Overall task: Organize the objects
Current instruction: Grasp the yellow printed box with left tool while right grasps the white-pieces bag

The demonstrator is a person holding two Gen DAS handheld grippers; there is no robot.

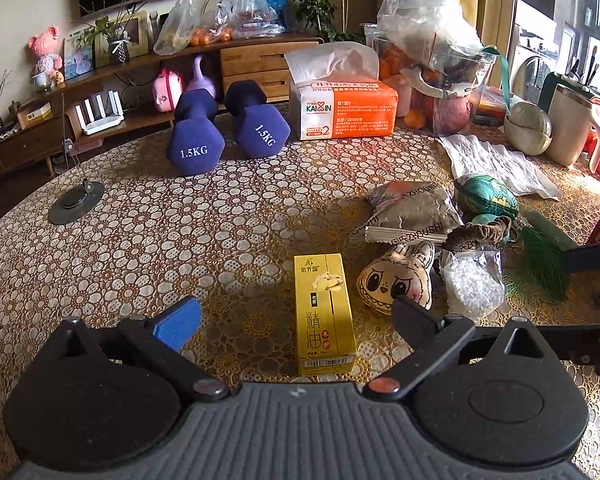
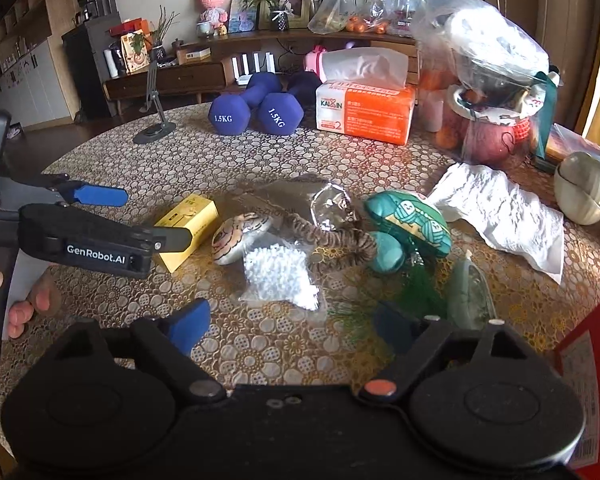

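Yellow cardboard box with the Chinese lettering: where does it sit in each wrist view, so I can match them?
Left wrist view: yellow cardboard box bottom centre, lying between the open fingers of the left hand-held gripper.
Right wrist view: left of centre, behind that gripper's fingertip.
Shared landmark: the cream plush bunny face lies just right of it.

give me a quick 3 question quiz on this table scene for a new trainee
1. True or false: the yellow box lies flat on the table between the open fingers of the left gripper, not yet gripped.
2. Which thing lies closest to the right gripper? A) the blue dumbbells B) the clear bag of white beads C) the orange tissue pack
3. Fill in: the plush toy with big cartoon eyes lies just to the ____ of the yellow box in the left wrist view.

Key: 1 true; 2 B; 3 right
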